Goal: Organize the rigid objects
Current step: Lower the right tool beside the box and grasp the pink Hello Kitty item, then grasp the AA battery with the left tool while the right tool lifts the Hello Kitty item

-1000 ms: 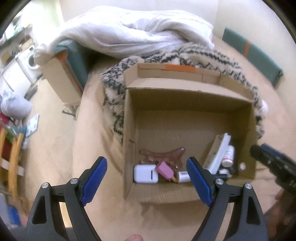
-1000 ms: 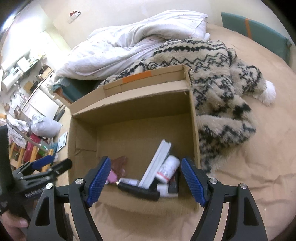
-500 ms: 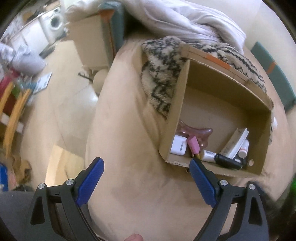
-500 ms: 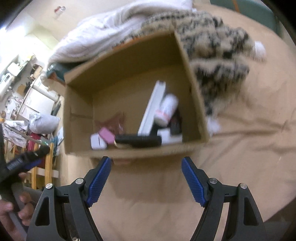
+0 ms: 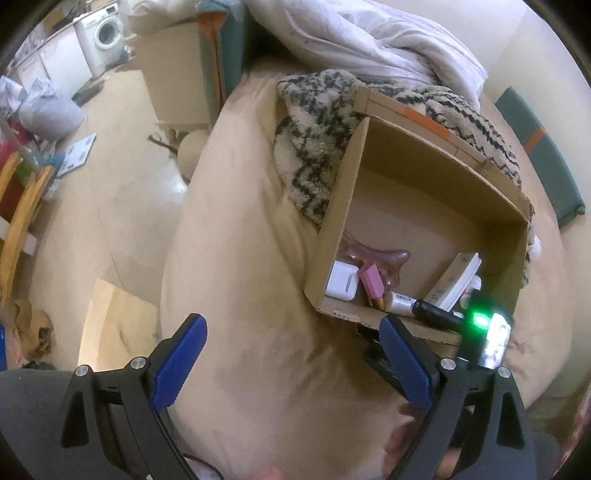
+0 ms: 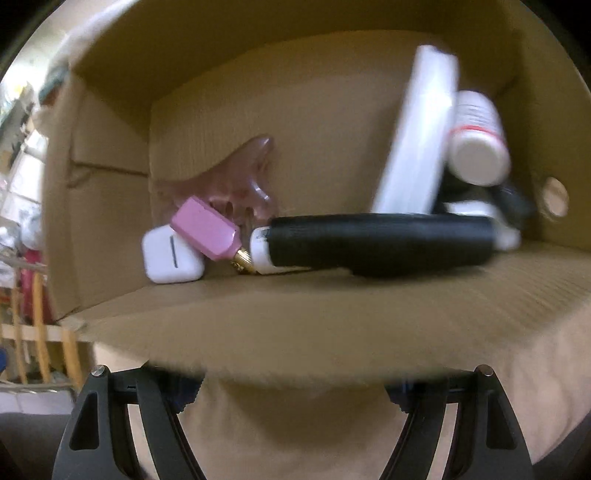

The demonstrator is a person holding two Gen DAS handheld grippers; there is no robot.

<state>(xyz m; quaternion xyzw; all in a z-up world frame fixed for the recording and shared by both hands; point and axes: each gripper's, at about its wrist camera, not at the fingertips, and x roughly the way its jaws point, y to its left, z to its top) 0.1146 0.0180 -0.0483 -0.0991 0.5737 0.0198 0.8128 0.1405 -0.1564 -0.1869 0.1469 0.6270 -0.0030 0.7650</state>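
A brown cardboard box lies on a beige bed. It holds a white earbud case, a pink block, a pinkish translucent piece, a black cylinder, a long white box and a white bottle. My left gripper is open and empty over the bed, left of the box's near corner. My right gripper is open, low at the box's near flap, which hides its fingertips. The same items show close up in the right wrist view: the case, the pink block, the cylinder.
A black-and-cream patterned blanket and a white duvet lie behind the box. Left of the bed are the floor, a washing machine, a wooden rack and bags. The other gripper's green light glows at the box's near edge.
Both grippers pulled back from above the box. The left one swung left and the right one dropped low to the box's near flap. The box contents have stayed put.
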